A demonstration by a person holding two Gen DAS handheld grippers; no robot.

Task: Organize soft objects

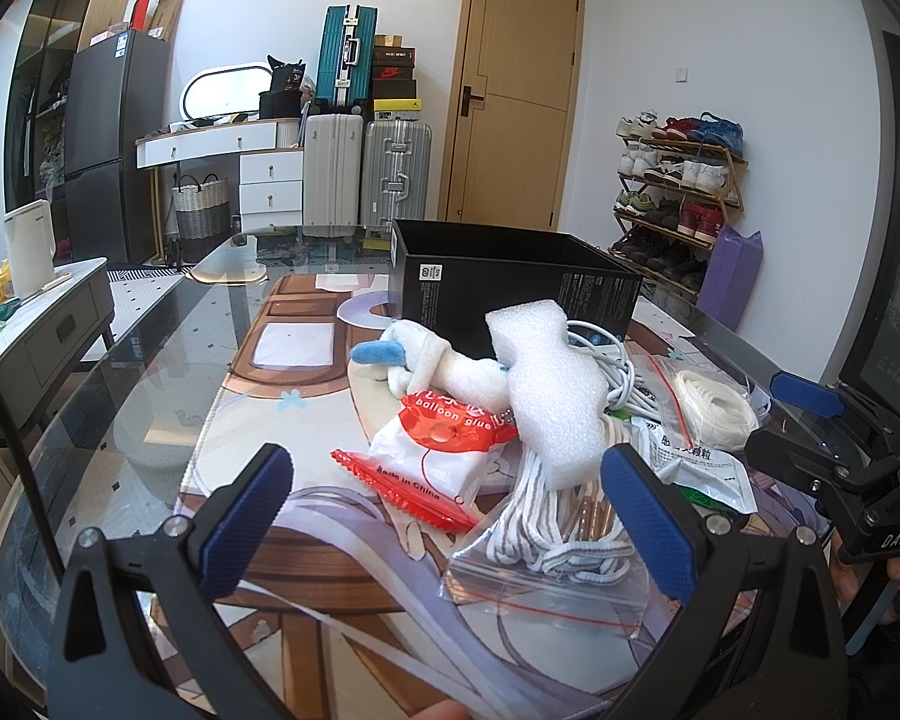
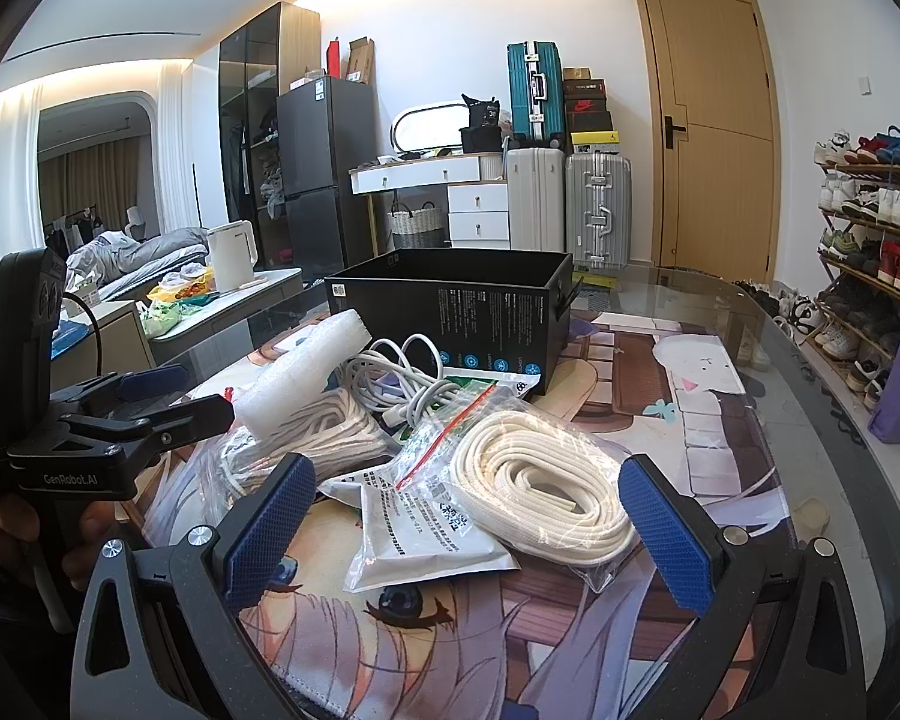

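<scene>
A pile of soft items lies on the printed mat (image 1: 306, 546). On top is a white foam block (image 1: 549, 396), with a white and blue plush toy (image 1: 444, 360) to its left. A red and white balloon glue packet (image 1: 444, 450) sits in front of them. My left gripper (image 1: 450, 522) is open and empty, just short of a zip bag of striped laces (image 1: 558, 534). My right gripper (image 2: 468, 531) is open too. A zip bag of white rope (image 2: 534, 492) and a white sachet (image 2: 420, 528) lie between its fingers, and neither finger touches them. An open black box (image 2: 450, 312) stands behind the pile.
A coiled white cable (image 2: 402, 378) lies between the pile and the box. The glass table edge (image 2: 822, 360) curves round on the right, with a shoe rack (image 2: 870, 228) beyond it. A side table with a kettle (image 1: 27, 246) stands on the left. A hand (image 2: 6, 534) holds the left gripper's handle.
</scene>
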